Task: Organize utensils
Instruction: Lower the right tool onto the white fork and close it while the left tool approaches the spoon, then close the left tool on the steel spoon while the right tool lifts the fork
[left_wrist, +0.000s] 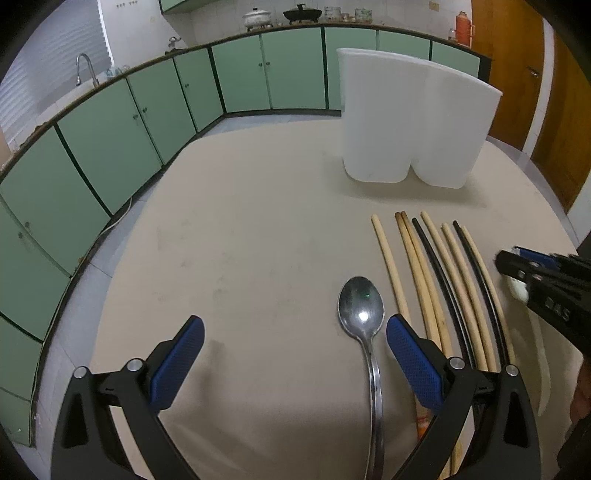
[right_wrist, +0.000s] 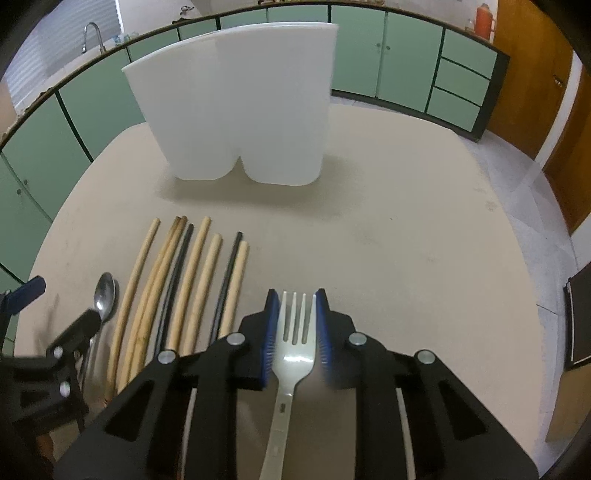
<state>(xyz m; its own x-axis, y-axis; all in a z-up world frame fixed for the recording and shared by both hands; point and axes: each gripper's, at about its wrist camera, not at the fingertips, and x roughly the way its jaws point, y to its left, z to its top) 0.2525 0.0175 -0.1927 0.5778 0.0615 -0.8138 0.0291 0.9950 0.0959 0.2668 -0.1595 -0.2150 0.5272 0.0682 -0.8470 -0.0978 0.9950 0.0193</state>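
A round beige table (left_wrist: 258, 221) carries everything. Toward twelve o'clock on it, in the right wrist view, stands a white two-compartment plastic holder (right_wrist: 236, 110), upright. Nearer, at about nine o'clock, a row of chopsticks (right_wrist: 184, 288) lies side by side, most pale wood, two black, tips pointing at the holder. A metal spoon (left_wrist: 364, 325) lies just beside the row's outer edge, bowl up. A pale fork (right_wrist: 293, 343) lies at six o'clock, tines toward the holder.

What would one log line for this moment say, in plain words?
right gripper: shut on fork | left gripper: open over spoon | chopsticks: on table | white holder: upright
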